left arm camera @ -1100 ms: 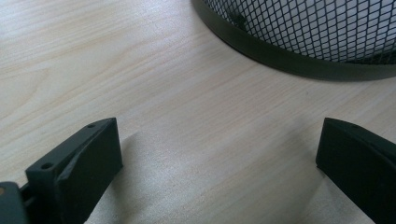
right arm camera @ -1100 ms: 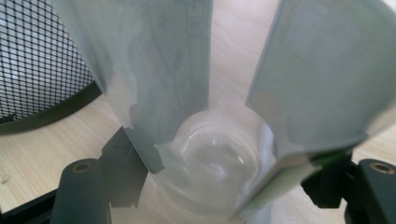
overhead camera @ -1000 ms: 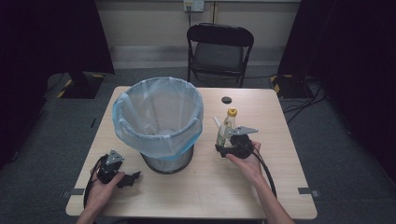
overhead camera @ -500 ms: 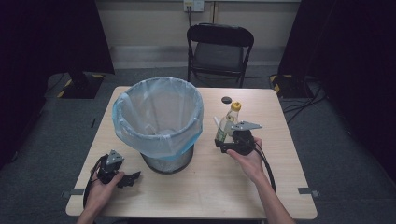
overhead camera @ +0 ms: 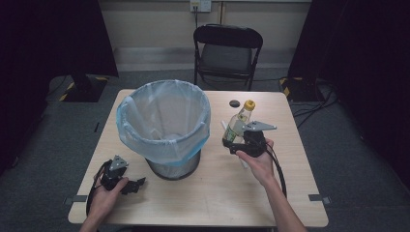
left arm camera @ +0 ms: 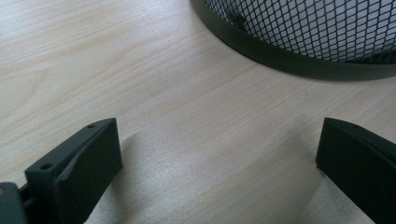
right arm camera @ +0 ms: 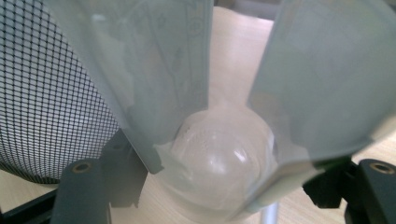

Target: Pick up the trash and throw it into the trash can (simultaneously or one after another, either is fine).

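While my right gripper [overhead camera: 233, 143] clamps the yellow-capped bottle [overhead camera: 239, 123] beside the lined wastebasket [overhead camera: 164, 126], my left gripper [overhead camera: 138, 183] rests open on the surface [overhead camera: 217, 193]; dropping it in remains.

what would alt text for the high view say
A person's right tool holds a clear bottle with a yellow cap beside a mesh wastebasket lined with a blue bag on a wooden table. The left tool rests open near the table's front left.
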The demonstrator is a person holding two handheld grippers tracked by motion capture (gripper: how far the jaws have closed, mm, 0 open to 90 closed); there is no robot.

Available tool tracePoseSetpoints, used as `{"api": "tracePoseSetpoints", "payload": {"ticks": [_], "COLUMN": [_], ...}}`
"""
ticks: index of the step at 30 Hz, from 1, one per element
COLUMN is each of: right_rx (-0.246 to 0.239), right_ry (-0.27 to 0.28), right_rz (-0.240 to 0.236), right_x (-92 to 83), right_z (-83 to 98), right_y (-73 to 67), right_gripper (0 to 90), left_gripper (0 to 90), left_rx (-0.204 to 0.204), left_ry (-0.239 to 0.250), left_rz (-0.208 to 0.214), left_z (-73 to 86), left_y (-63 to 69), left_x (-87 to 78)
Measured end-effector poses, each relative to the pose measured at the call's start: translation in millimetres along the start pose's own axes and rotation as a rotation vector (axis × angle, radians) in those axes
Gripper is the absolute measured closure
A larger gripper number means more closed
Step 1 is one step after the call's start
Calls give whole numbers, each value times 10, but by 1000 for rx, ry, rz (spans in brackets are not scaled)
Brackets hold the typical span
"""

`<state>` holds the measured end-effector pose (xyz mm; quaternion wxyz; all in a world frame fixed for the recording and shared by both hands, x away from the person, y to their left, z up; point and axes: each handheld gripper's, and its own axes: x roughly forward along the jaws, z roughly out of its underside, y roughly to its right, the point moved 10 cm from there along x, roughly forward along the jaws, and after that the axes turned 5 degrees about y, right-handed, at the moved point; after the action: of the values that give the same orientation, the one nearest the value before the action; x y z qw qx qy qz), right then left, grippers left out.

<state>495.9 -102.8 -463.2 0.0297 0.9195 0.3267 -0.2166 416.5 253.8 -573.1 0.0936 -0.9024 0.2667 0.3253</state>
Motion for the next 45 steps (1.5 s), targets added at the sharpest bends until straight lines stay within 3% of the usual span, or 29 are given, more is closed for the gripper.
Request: {"api": "tracePoseSetpoints", "payload": {"ticks": [7, 18, 26, 45], "right_rx": [-3, -12, -10, -34], "right_ry": [41, 100, 178, 296], "right_rz": [5, -25, -88, -93], "right_x": [-86, -248, -417, -613], "right_z": [-159, -451, -785, -1480], "right_y": [-20, -109, -169, -252], "right_gripper": [284, 284, 284, 284], "left_gripper": [0, 0, 0, 0], "left_rx": [0, 0, 1, 0], "left_ry": [0, 0, 0, 0], "left_rz": [0, 0, 0, 0], "left_z": [0, 0, -1, 0], "left_y": [0, 0, 0, 0], "left_x": [0, 0, 0, 0]}}
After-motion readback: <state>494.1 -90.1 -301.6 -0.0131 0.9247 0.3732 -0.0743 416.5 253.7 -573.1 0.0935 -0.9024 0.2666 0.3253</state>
